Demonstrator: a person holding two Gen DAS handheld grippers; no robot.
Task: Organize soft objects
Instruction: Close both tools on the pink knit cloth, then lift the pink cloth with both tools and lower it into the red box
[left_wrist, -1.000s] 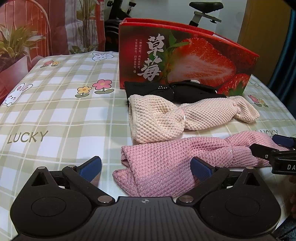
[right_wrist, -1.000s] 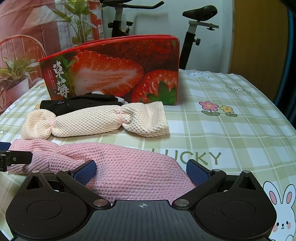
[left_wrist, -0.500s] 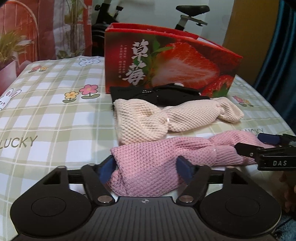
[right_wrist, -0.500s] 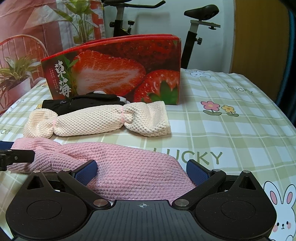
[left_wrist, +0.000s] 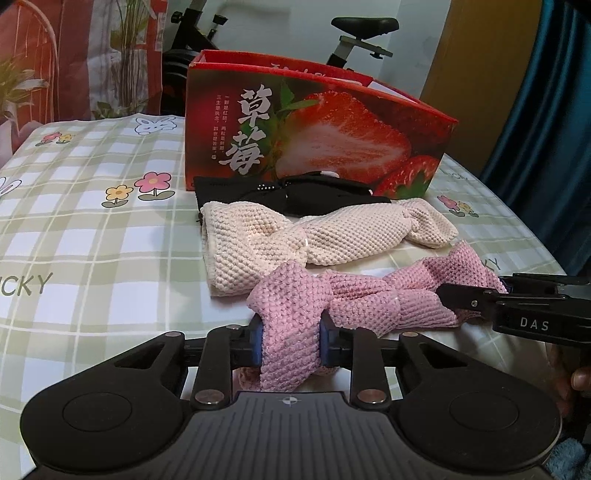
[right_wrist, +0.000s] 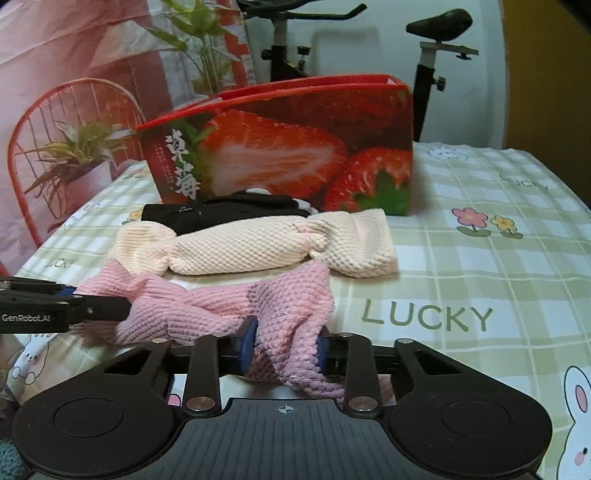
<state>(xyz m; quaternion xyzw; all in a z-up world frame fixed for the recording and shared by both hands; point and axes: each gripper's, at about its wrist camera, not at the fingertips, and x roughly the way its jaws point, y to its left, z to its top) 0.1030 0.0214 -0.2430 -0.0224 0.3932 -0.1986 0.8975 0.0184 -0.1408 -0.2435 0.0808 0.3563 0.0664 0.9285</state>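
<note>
Here, both tools pinch one pink cloth by its two ends.

Left wrist view: the left tool (left_wrist: 290, 345) has its blue pads closing on one bunched end of the pink cloth (left_wrist: 354, 295), fabric squeezed between them. The cloth's long axis runs across the checked surface (left_wrist: 92, 240) toward the right tool (left_wrist: 476, 295), which grips the far end. A cream cloth (left_wrist: 295, 240) lies just behind, parallel; a black cloth (left_wrist: 295, 192) lies beyond it, against the strawberry box (left_wrist: 314, 129).
Right wrist view: the right tool (right_wrist: 284, 347) is closing on the other pink end (right_wrist: 288, 332), pads pressing fabric. The cloth stretches leftward to the left tool (right_wrist: 110, 308), sagging slightly between them.
</note>
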